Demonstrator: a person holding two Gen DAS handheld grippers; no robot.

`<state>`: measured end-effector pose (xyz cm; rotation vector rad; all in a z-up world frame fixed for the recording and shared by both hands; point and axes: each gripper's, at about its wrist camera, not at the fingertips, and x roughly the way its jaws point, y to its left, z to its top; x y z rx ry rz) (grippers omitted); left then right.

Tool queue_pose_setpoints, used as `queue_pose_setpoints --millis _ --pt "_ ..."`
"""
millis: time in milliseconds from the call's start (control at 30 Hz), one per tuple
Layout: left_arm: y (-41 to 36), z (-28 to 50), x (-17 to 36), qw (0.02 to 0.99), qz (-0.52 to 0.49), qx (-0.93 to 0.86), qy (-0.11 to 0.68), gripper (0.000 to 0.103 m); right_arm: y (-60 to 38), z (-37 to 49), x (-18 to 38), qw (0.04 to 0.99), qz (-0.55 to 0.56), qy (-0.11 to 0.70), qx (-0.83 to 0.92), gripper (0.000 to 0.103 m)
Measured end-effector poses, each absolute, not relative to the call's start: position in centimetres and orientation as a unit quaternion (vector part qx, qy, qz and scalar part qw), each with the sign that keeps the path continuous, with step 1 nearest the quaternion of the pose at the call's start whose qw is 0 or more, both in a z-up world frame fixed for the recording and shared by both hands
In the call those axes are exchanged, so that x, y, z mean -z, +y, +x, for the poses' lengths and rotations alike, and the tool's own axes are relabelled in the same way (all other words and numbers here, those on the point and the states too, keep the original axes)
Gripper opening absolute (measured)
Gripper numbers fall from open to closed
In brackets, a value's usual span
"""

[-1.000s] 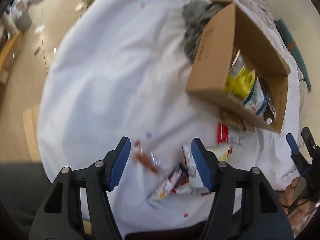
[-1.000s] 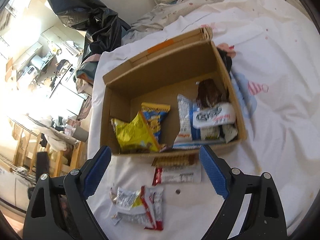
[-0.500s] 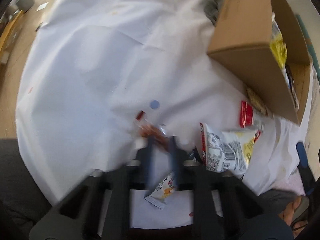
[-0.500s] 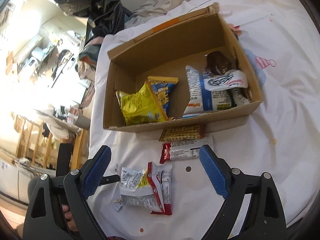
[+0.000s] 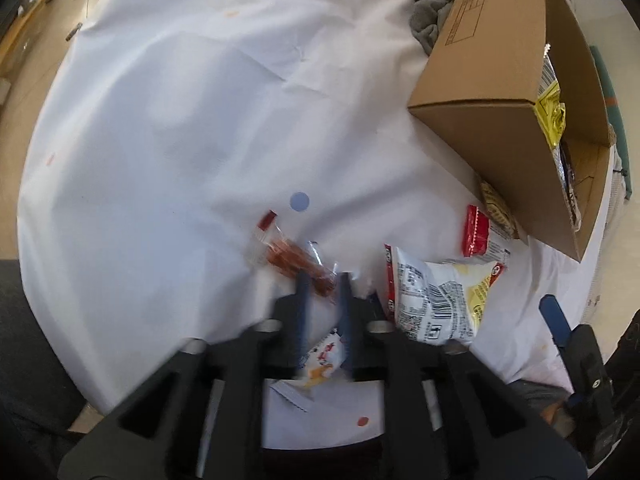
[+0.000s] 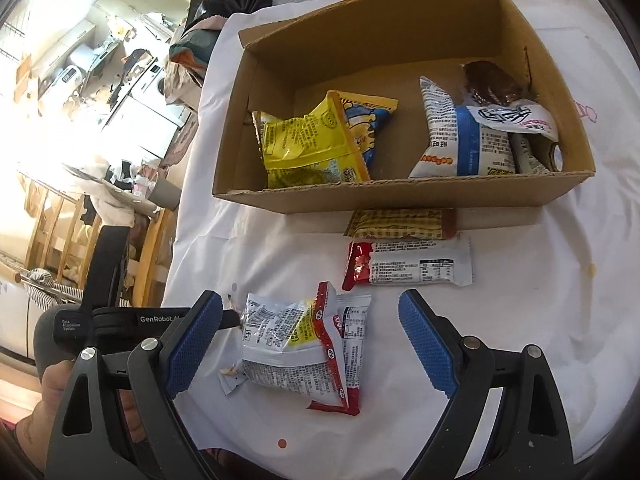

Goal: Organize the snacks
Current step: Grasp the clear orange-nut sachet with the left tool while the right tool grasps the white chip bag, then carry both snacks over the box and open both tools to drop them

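Note:
My left gripper [image 5: 323,280] is shut on a clear packet of brown sticks [image 5: 294,258] with a red end, low over the white sheet. A small white and orange packet [image 5: 322,360] lies under its fingers. A white and yellow bag [image 5: 436,296] lies just to its right. My right gripper [image 6: 310,336] is open above that same bag [image 6: 292,344]. A red and white bar [image 6: 408,266] and a yellow checked packet [image 6: 400,224] lie in front of the cardboard box [image 6: 400,196], which holds a yellow bag [image 6: 308,148] and a blue and white bag [image 6: 460,140].
The white sheet [image 5: 180,140] covers a bed. A grey cloth [image 5: 432,12] lies behind the box [image 5: 480,72]. The bed's edge drops to a wooden floor [image 5: 24,80] on the left. Furniture and clutter [image 6: 100,120] stand beyond the bed.
My left gripper has gone from wide open to shut on the packet of brown sticks and moved closer to the sheet. My right gripper has pulled back from the box, staying open.

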<state>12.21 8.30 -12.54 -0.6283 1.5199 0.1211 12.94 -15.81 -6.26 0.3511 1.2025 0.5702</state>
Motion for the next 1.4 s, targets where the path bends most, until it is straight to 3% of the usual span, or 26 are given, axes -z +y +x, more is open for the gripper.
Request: queue_pose_setpoints --millis 67,233,267,300,367,667,900,1100,1167,1233,1400 --pt "8.4 12.3 12.4 0.685 -0.283 -0.071 0.668 0.046 -15.8 12.9 6.3 0.772 0.161 0.555 -0.263 0.092" --pt "8.6 12.2 14.6 0.649 -0.329 -0.096 0.679 0.046 -16.1 13.1 6.4 0.771 0.164 0.557 -0.26 0.092" --pt "8.8 12.0 14.6 0.651 -0.333 -0.105 0.674 0.04 -16.1 13.1 6.4 0.772 0.165 0.557 -0.26 0.092" --pt "8.8 11.9 14.6 0.653 -0.332 -0.109 0.672 0.023 -16.2 13.1 6.4 0.772 0.166 0.556 -0.259 0.092" --pt "8.8 12.1 14.2 0.663 -0.316 -0.099 0.672 0.012 -16.3 13.1 6.5 0.771 0.167 0.558 -0.258 0.092" --pt "8.6 11.6 10.1 0.731 -0.236 -0.1 0.632 0.012 -13.8 12.4 9.1 0.711 0.196 0.618 -0.273 0.092" --pt "7.8 11.9 8.3 0.759 -0.215 -0.094 0.608 0.012 -7.7 10.9 11.4 0.709 0.039 0.66 -0.244 0.092" --pt "8.5 11.9 7.5 0.762 -0.237 -0.087 0.596 0.012 -5.9 10.8 11.8 0.724 -0.01 0.653 -0.221 0.092" --pt "8.8 11.8 7.3 0.763 -0.237 -0.083 0.595 0.012 -5.7 10.7 11.6 0.729 -0.023 0.648 -0.219 0.088" --pt "8.5 11.7 7.1 0.765 -0.236 -0.082 0.593 0.012 -5.5 10.3 11.1 0.736 -0.039 0.636 -0.227 0.071" --pt "8.5 11.5 6.3 0.775 -0.238 -0.088 0.578 0.012 -6.8 9.5 9.4 0.747 -0.031 0.613 -0.254 0.062"
